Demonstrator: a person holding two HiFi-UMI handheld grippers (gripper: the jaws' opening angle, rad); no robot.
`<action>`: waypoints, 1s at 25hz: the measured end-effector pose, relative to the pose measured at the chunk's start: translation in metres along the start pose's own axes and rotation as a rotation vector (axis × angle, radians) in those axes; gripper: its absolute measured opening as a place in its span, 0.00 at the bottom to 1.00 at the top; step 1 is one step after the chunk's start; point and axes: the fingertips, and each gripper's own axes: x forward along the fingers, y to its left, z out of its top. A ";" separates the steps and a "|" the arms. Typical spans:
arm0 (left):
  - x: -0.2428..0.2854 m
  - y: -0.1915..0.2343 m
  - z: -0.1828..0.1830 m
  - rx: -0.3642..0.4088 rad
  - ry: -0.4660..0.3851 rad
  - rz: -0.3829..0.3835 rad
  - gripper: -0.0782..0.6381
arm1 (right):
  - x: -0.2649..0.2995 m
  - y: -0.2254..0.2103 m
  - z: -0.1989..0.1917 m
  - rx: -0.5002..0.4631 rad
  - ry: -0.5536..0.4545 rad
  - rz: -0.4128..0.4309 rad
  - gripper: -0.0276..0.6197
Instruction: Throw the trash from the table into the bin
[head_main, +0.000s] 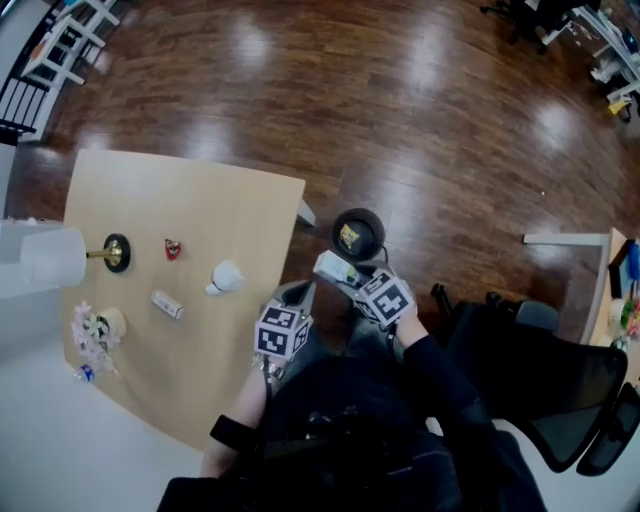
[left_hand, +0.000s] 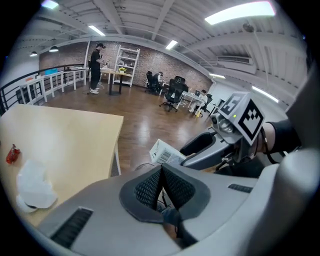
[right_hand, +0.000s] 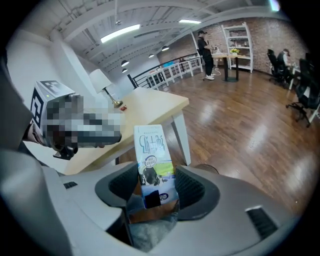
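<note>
Now, one milk carton (right_hand: 152, 160) tight between right fingers (right_hand: 192, 187); left fingers (left_hand: 150, 189) together, empty.

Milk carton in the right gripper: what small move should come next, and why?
Probably ease the right gripper toward the bin until the milk carton hangs over its opening. The jaws are clamped on the carton, and in the head view it sits just short of the bin's rim.
</note>
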 end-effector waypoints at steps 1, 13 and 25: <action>0.010 -0.003 -0.001 -0.003 -0.001 -0.009 0.11 | 0.007 -0.008 -0.005 0.013 -0.002 -0.004 0.41; 0.134 0.004 -0.032 -0.047 0.045 -0.015 0.11 | 0.108 -0.115 -0.071 0.174 0.068 -0.101 0.41; 0.203 0.018 -0.071 -0.121 0.080 -0.019 0.11 | 0.212 -0.228 -0.139 0.342 0.149 -0.208 0.42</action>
